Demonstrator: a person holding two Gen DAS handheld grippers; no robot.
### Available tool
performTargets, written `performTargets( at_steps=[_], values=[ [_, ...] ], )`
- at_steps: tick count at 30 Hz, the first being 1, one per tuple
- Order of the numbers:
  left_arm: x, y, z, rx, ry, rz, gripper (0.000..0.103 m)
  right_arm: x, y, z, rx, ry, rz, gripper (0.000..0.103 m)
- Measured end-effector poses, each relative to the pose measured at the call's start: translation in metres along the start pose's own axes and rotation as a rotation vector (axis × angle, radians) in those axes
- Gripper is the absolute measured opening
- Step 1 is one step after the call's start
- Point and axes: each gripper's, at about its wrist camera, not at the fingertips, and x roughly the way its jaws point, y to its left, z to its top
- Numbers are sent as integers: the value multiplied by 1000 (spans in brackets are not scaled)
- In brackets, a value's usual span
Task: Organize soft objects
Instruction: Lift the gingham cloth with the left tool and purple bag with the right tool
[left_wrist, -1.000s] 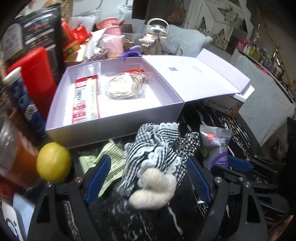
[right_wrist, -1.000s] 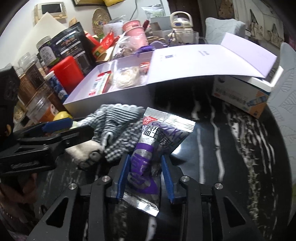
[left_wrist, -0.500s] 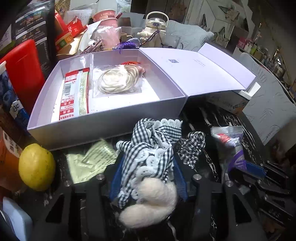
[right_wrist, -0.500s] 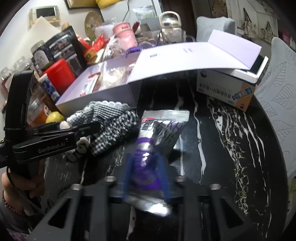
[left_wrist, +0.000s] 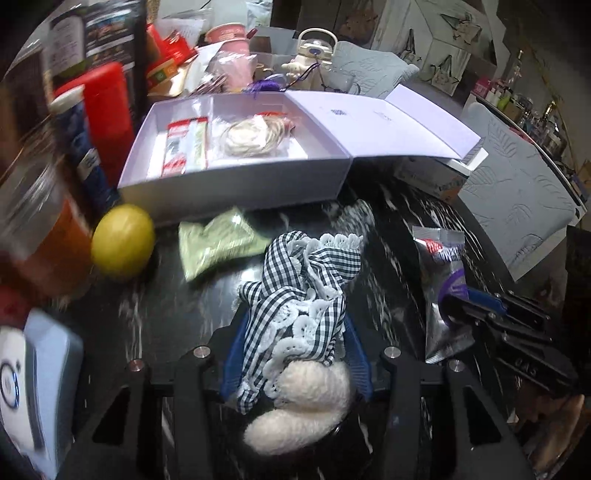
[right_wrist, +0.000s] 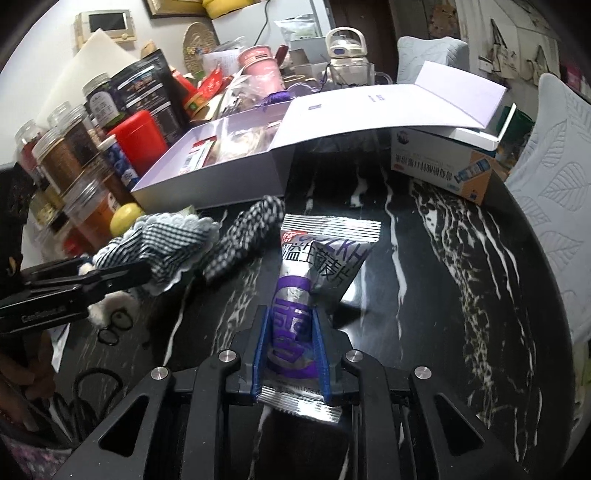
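Now both grippers have closed, the left pinching the gingham cloth, the right the foil pouch, each ready for the box.

The left side of the left wrist view is pretty much smeared: the jars and the pale blue box are just blurry shapes, cut off by the edge. The fluffy white bit of the checked cloth sinks behind the left tongs. The silver packet has its lower end tucked under the right tongs. Print on the packet in the lilac box is too small to read.
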Motion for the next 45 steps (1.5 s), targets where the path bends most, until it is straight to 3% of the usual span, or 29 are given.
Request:
performTargets(
  at_steps=[9, 13, 17, 20, 21, 26, 32, 35, 36, 37, 38, 40, 45],
  values=[
    [5, -7, -36, 8, 85, -2, 48, -15, 12, -22, -49, 29, 23, 22],
    [12, -9, -43, -8, 107, -13, 63, -23, 16, -34, -76, 46, 35, 22],
    [15, -20, -45, 54, 87, 28, 67, -26, 18, -38, -85, 45, 17, 24],
    [18, -26, -45, 91, 75, 61, 67, -21, 20, -39, -86, 60, -5, 35],
    [19, -26, -45, 97, 73, 67, 67, -17, 20, -39, -84, 74, -15, 43],
    [22, -26, -43, 89, 65, 67, 67, -4, 15, -41, -38, 108, -15, 50],
    [21, -23, -43, 76, 49, 57, 67, -1, 15, -40, -36, 87, -58, 67],
    [20, -22, -43, 66, 46, 41, 67, -1, 14, -40, -32, 68, -61, 67],
    [19, -21, -43, 60, 45, 36, 66, -1, 14, -41, -28, 61, -62, 60],
    [18, -20, -43, 51, 42, 38, 60, -2, 13, -41, -22, 52, -62, 47],
    [17, -19, -43, 45, 38, 43, 56, -2, 12, -41, -16, 47, -50, 43],
    [16, -17, -44, 38, 35, 28, 51, -3, 9, -42, -3, 42, -44, 39],
    [13, -15, -45, 21, 36, -14, 47, -6, 7, -43, 12, 45, -7, 37]
  ],
)
